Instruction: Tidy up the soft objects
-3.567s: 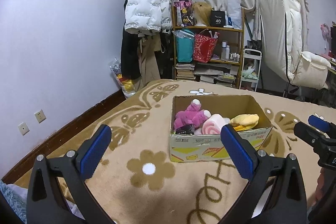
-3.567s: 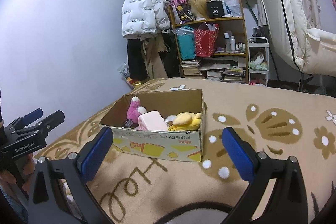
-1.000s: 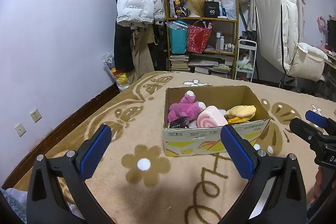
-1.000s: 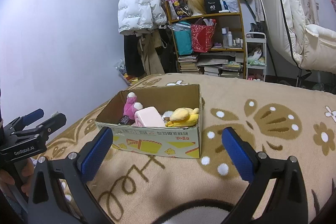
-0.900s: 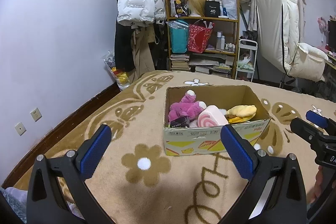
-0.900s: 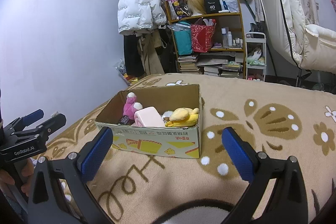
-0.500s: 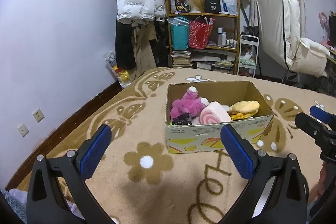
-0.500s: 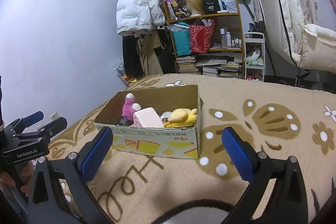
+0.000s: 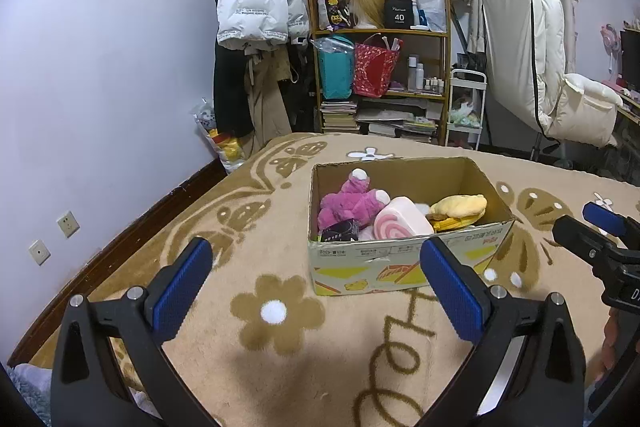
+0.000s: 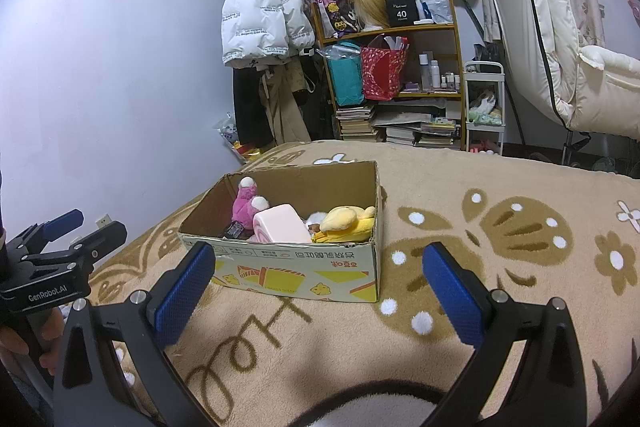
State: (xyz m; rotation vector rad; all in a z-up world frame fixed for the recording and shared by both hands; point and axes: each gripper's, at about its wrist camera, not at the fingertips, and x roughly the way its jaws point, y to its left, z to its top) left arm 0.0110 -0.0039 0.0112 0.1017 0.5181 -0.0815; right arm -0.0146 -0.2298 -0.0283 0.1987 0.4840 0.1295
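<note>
L gripper (image 9: 316,281) & R gripper (image 10: 318,281) both spread wide, empty; cardboard box (image 9: 404,263) just ahead of fingertips. Approach toys from above, slowly.

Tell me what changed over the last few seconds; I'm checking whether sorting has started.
Almost nothing. Both views only drift slightly. The left gripper and right gripper stay open and empty, short of the cardboard box. The purple plush, pink roll and yellow plush lie in it as before.
</note>
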